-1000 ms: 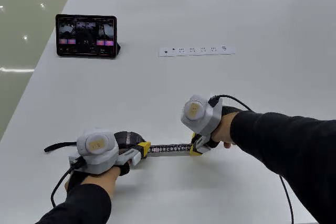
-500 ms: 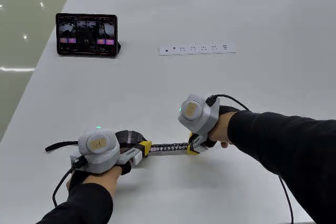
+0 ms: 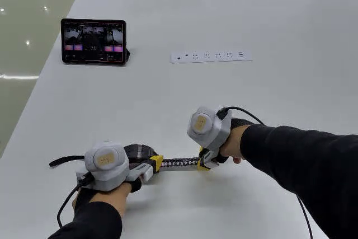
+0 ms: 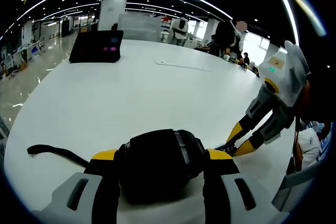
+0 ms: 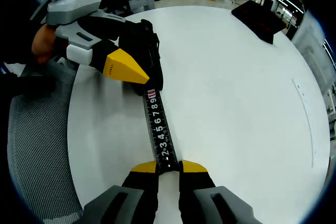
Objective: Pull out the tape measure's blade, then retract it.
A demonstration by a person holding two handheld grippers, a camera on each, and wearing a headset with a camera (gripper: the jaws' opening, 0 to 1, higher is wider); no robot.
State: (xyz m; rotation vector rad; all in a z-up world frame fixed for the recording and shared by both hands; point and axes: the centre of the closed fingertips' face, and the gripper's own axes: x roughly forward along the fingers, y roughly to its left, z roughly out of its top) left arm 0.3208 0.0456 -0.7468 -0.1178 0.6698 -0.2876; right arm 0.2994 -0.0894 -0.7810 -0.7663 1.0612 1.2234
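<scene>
Head view: my left hand-held gripper [image 3: 151,166] clamps the tape measure [image 3: 139,151] on the table [image 3: 235,20]. Near the tape measure, my right hand-held gripper [image 5: 168,167] pinches the blade [image 5: 159,129] tip, a short length out. I judge I'm mid-stroke on the blade; next needs straight, steady travel.

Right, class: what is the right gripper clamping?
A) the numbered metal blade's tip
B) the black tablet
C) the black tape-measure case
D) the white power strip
A: the right gripper is shut on the tip of the numbered metal blade; the left gripper holds the black tape-measure case.
</scene>
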